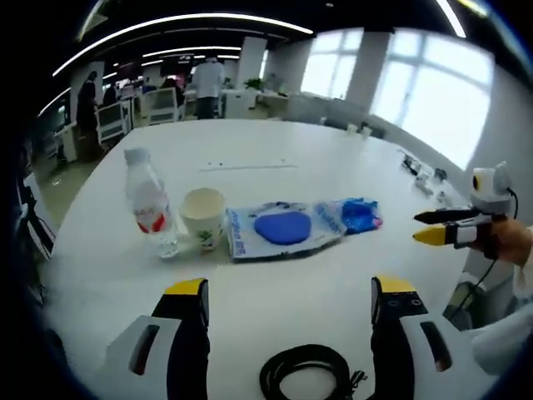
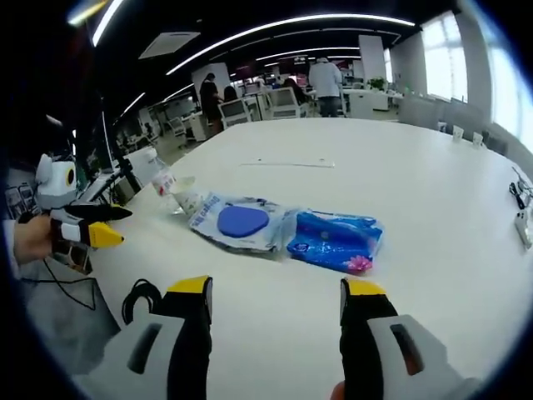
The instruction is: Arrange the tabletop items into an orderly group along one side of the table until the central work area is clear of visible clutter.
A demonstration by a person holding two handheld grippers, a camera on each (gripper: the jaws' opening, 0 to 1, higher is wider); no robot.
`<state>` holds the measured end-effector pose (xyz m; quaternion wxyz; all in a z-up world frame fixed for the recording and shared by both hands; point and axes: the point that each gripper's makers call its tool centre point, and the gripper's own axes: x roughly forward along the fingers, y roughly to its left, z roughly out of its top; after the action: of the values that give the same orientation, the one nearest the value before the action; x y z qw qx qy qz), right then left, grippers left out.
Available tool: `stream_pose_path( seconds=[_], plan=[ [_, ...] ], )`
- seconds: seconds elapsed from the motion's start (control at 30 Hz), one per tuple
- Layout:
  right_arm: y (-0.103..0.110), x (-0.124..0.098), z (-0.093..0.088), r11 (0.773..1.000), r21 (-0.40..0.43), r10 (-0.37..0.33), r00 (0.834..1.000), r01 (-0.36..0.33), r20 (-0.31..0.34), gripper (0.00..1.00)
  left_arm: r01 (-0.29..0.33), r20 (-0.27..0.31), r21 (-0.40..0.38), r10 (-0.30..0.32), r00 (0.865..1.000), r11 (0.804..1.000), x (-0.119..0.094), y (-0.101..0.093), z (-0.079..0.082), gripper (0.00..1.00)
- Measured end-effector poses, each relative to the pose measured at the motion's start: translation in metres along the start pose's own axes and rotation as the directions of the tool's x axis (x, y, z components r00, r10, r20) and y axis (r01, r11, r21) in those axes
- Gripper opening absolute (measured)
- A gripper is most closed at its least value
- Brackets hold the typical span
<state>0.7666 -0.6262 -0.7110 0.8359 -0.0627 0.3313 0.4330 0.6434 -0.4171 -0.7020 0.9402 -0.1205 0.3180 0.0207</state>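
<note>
Clutter sits mid-table (image 1: 275,275): a water bottle (image 1: 148,202) beside a paper cup (image 1: 203,217), then a clear packet with a blue disc (image 1: 281,227) and a blue packet (image 2: 335,240). Both the left hand-held gripper (image 1: 289,304) and right hand-held gripper (image 2: 275,304) hover spread apart, empty. A black cable coil (image 1: 304,372) lies at the near edge.

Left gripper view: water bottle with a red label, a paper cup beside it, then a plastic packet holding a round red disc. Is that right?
Not quite. The disc inside the plastic packet is blue, not red, as the left gripper view shows. The rest holds: the water bottle has a red label and the paper cup stands beside it.
</note>
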Motion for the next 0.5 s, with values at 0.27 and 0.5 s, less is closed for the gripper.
stream_pose_path(
  seconds=[0.27,0.5],
  plan=[
    [0.021,0.008,-0.012,0.999,-0.005,0.053,0.998,-0.053,-0.034,0.59,-0.011,-0.061,-0.017,0.01,0.998,1.0,-0.007,0.009,-0.031,0.77],
    [0.035,0.014,-0.015,0.997,-0.02,0.074,0.996,-0.075,-0.051,0.59,-0.025,-0.092,-0.026,0.023,0.995,0.999,-0.012,0.018,-0.047,0.77]
  ],
)
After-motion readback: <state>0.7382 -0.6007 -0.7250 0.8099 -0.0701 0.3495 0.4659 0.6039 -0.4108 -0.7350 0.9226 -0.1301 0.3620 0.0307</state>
